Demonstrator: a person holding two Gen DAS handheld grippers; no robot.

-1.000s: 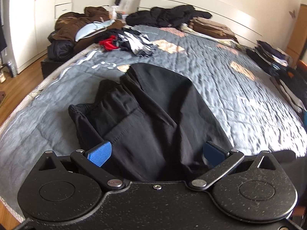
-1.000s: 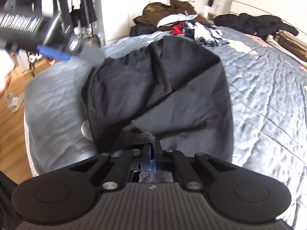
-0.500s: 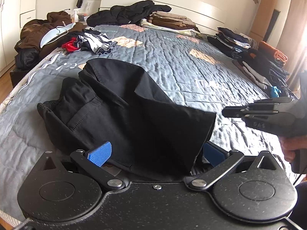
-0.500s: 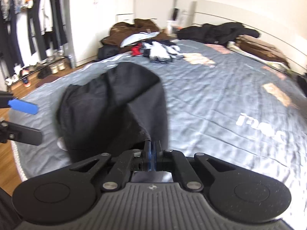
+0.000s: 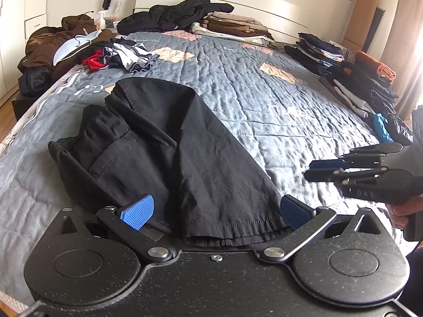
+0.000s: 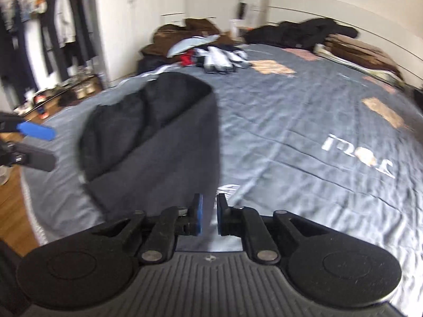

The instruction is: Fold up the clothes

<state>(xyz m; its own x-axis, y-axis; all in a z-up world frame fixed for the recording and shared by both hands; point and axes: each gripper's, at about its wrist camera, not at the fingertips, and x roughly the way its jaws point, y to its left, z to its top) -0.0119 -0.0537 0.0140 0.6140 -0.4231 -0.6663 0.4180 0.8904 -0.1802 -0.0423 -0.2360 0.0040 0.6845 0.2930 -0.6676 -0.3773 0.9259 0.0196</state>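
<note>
Black trousers (image 5: pixel 169 153) lie folded lengthwise on the grey quilt (image 5: pixel 264 111), hem end nearest me. My left gripper (image 5: pixel 214 208) is open wide, its blue pads on either side of the hem, which lies loose between them. My right gripper (image 6: pixel 208 216) has its jaws a small way apart and holds nothing; it sits just off the trousers' (image 6: pixel 158 142) right edge. It also shows in the left wrist view (image 5: pixel 325 170), to the right of the trousers. The left gripper shows at the left edge of the right wrist view (image 6: pixel 37 142).
Folded clothes are stacked along the right side of the bed (image 5: pixel 357 79) and at the headboard (image 5: pixel 232 25). A loose heap of garments (image 5: pixel 121 55) and brown jackets (image 5: pixel 53 45) lie at the far left. A clothes rack (image 6: pixel 39 31) stands beyond the bed.
My right gripper has let go of the trouser hem and drawn back to the right. The trousers have dropped flat on the quilt. My left gripper stays open at the hem.
</note>
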